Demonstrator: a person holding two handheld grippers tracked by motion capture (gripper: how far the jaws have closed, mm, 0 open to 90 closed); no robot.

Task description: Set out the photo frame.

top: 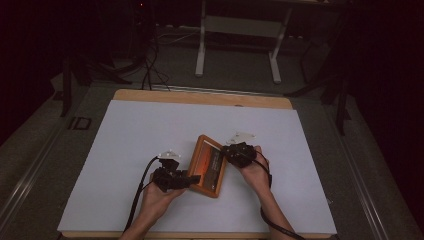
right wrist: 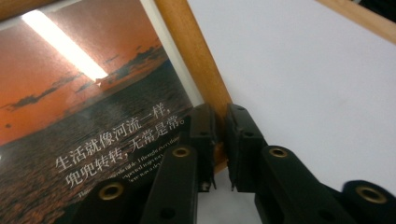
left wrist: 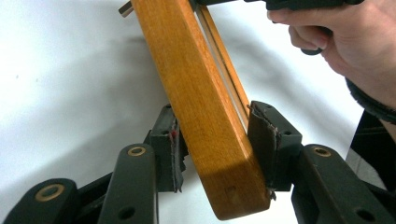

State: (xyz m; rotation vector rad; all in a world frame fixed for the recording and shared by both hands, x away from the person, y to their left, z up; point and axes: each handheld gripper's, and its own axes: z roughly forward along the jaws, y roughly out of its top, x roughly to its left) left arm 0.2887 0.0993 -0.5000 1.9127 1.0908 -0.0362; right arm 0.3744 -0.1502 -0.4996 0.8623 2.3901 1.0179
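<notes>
High view: an orange-brown wooden picture frame (top: 209, 166) on the white table sheet (top: 150, 130) is clamped at opposite edges by the left gripper (top: 192, 179) and right gripper (top: 225, 151).

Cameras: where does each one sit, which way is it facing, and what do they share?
High view: above the person's side, facing forward and down on the white table; both forearms enter from below.
Left gripper view: on the left tongs, looking along the picture frame edge; the other hand shows.
Right gripper view: on the right tongs, facing the frame's sunset photo.
All share the frame.
</notes>
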